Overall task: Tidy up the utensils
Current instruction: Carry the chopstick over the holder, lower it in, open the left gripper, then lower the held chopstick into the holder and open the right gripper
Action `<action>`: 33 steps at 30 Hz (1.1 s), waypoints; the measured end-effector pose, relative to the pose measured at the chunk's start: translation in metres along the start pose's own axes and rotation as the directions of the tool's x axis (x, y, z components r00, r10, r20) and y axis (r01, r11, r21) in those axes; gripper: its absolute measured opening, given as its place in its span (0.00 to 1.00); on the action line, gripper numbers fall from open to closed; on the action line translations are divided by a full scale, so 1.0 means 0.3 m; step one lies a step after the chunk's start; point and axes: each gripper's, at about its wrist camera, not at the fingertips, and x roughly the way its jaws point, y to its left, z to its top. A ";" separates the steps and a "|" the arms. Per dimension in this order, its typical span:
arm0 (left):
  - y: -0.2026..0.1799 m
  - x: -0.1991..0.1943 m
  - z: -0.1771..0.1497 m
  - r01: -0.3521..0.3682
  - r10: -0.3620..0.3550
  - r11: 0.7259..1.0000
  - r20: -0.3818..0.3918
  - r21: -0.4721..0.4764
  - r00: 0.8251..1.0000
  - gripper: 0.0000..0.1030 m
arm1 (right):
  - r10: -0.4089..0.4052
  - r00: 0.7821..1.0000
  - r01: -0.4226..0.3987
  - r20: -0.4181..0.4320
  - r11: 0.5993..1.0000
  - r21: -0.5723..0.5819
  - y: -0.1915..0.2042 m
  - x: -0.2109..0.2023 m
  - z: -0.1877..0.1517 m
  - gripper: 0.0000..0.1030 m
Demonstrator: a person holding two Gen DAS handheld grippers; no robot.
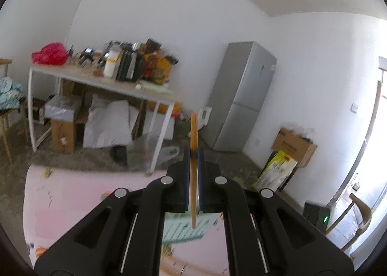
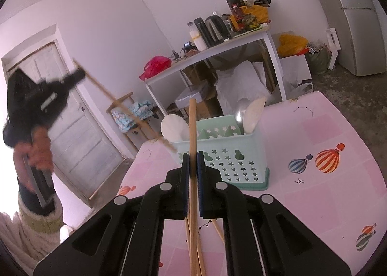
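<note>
Right wrist view showed my right gripper (image 2: 193, 155) closed tight on one wooden chopstick (image 2: 192, 126), which pointed up in front of the green basket (image 2: 232, 157). White spoons (image 2: 174, 128) and a metal spoon (image 2: 241, 112) stood inside this basket, on the pink table cover (image 2: 333, 198). More chopsticks (image 2: 219, 230) lay on the cover under my gripper. At the left, my left gripper (image 1: 193, 152) was raised in the air, also pressed shut on a second chopstick (image 1: 193, 130), and my hand (image 2: 36, 152) held its handle.
</note>
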 end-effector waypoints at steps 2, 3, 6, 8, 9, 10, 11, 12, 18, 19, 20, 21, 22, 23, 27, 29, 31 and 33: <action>-0.024 0.021 0.024 0.000 0.000 1.000 0.032 0.016 0.999 0.04 | 0.002 1.000 -0.002 0.000 1.000 0.003 -0.001 0.003 0.002 0.06; -0.029 0.044 0.028 -0.001 0.000 1.000 0.038 0.017 0.999 0.04 | 0.003 1.000 -0.003 0.001 1.000 0.005 -0.001 0.004 0.002 0.06; -0.033 0.109 0.008 -0.029 0.028 0.999 0.035 0.023 0.999 0.04 | 0.005 1.000 -0.005 0.003 1.000 0.010 -0.004 0.003 0.001 0.06; -0.012 0.179 -0.037 -0.068 0.067 0.997 0.038 0.028 0.997 0.04 | 0.006 1.000 -0.006 0.004 1.000 0.012 -0.007 0.003 0.001 0.06; 0.005 0.210 -0.063 -0.080 0.080 0.997 0.036 0.023 0.996 0.04 | 0.006 1.000 -0.006 0.005 1.000 0.014 -0.008 0.002 0.001 0.06; 0.018 0.225 -0.076 -0.085 0.084 0.996 0.031 0.013 0.996 0.04 | 0.007 1.000 -0.007 0.005 1.000 0.016 -0.009 0.001 0.002 0.06; 0.040 0.253 -0.101 -0.093 0.093 0.996 0.019 -0.006 0.995 0.04 | 0.009 1.000 -0.009 0.003 1.000 0.019 -0.012 0.002 0.002 0.06; 0.059 0.281 -0.132 -0.103 0.103 0.994 0.000 -0.024 0.995 0.04 | 0.009 1.000 -0.009 0.003 1.000 0.020 -0.016 0.001 0.003 0.06; 0.108 0.332 -0.236 -0.123 0.119 0.991 -0.078 -0.048 0.990 0.04 | 0.004 1.000 -0.004 0.006 1.000 0.016 -0.016 -0.007 0.012 0.06; 0.108 0.329 -0.243 -0.121 0.117 0.992 -0.083 -0.045 0.990 0.04 | 0.003 1.000 -0.003 0.006 1.000 0.017 -0.017 -0.008 0.014 0.06; 0.107 0.325 -0.249 -0.119 0.115 0.992 -0.084 -0.042 0.990 0.04 | 0.001 1.000 -0.001 0.006 1.000 0.017 -0.016 -0.007 0.015 0.06; 0.105 0.318 -0.252 -0.117 0.113 0.992 -0.081 -0.038 0.990 0.04 | -0.002 1.000 0.002 0.008 1.000 0.017 -0.014 -0.007 0.017 0.06; 0.100 0.312 -0.256 -0.116 0.113 0.993 -0.081 -0.032 0.990 0.05 | -0.003 1.000 0.003 0.008 1.000 0.017 -0.013 -0.009 0.018 0.06; 0.092 0.303 -0.258 -0.114 0.112 0.993 -0.081 -0.021 0.990 0.10 | -0.005 1.000 0.004 0.009 1.000 0.018 -0.013 -0.010 0.018 0.06; 0.072 0.251 -0.264 -0.124 0.124 0.992 -0.063 -0.001 0.990 0.28 | -0.012 1.000 0.011 0.013 1.000 0.013 -0.003 -0.017 0.025 0.06; 0.068 0.223 -0.265 -0.124 0.124 0.992 -0.052 0.002 0.991 0.36 | -0.015 1.000 0.015 0.018 1.000 0.008 0.002 -0.022 0.032 0.06; 0.065 0.177 -0.269 -0.132 0.132 0.991 -0.030 0.009 0.991 0.42 | -0.016 1.000 0.015 0.024 1.000 0.003 0.005 -0.026 0.041 0.06; 0.068 0.128 -0.280 -0.140 0.140 0.990 -0.011 0.021 0.990 0.46 | -0.017 0.999 0.017 0.032 1.000 -0.009 0.014 -0.029 0.059 0.06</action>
